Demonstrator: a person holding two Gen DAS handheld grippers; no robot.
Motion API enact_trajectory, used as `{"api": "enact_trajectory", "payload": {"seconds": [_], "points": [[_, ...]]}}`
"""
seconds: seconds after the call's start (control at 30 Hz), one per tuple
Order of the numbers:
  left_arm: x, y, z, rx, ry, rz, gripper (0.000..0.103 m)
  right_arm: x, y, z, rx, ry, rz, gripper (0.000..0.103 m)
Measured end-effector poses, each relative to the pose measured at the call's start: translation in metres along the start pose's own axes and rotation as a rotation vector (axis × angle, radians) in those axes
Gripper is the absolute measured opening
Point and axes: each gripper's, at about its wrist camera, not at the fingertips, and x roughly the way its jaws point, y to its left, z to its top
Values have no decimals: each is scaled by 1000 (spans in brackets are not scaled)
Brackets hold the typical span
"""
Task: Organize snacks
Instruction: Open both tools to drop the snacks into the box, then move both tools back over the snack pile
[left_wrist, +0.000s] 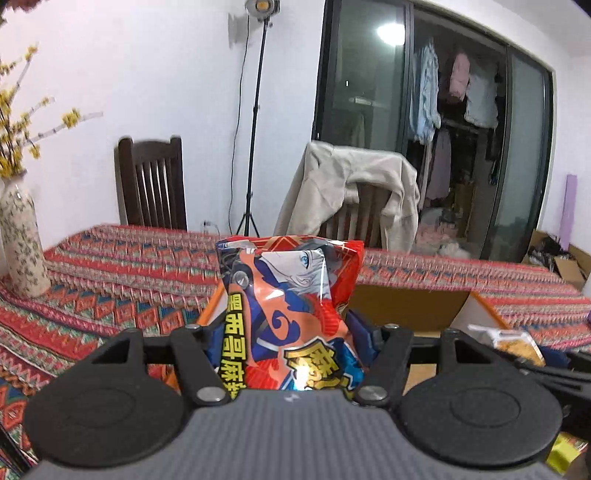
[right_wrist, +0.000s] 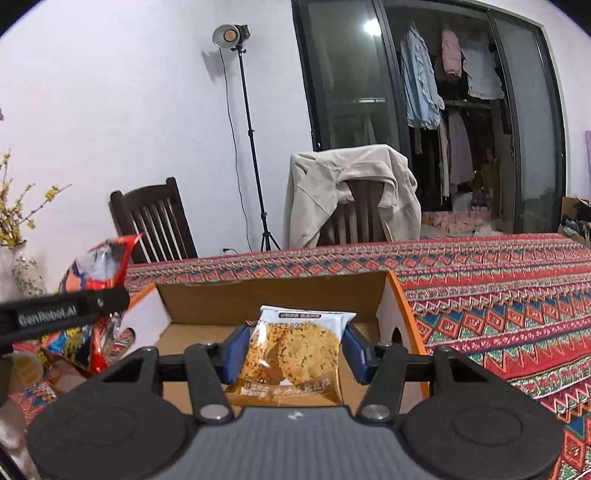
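Both pairs of fingers are pinching snacks upright, the left gripper (left_wrist: 288, 332) a glossy red-and-blue cartoon-printed chip bag (left_wrist: 291, 314), the right gripper (right_wrist: 295, 349) a white-and-tan cookie packet (right_wrist: 295, 354), with the open orange-edged cardboard box (right_wrist: 391, 306) lying just ahead of and below both.
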Motion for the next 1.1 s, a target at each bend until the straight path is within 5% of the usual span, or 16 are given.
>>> {"api": "enact_trajectory", "payload": {"seconds": [0.1, 0.17, 0.23, 0.27, 0.33, 0.77, 1.1], "points": [[2, 5, -3, -15, 14, -14, 68, 4, -3, -3, -1, 4, 3, 56], [0, 10, -4, -37, 5, -18, 80, 4, -5, -4, 1, 7, 6, 60], [-5, 14, -5, -61, -21, -5, 103, 1, -7, -6, 7, 0, 10, 79], [-9, 15, -6, -72, -39, 3, 103, -1, -8, -7, 11, -9, 11, 94], [-14, 16, -6, -79, -70, -5, 103, -5, -10, -8, 15, -27, 22, 103], [-73, 14, 10, -81, -138, -25, 103, -52, -2, -6, -47, -74, -1, 103], [-127, 30, -36, 26, -126, -35, 103, -111, 1, -40, -118, -33, 19, 103]]}}
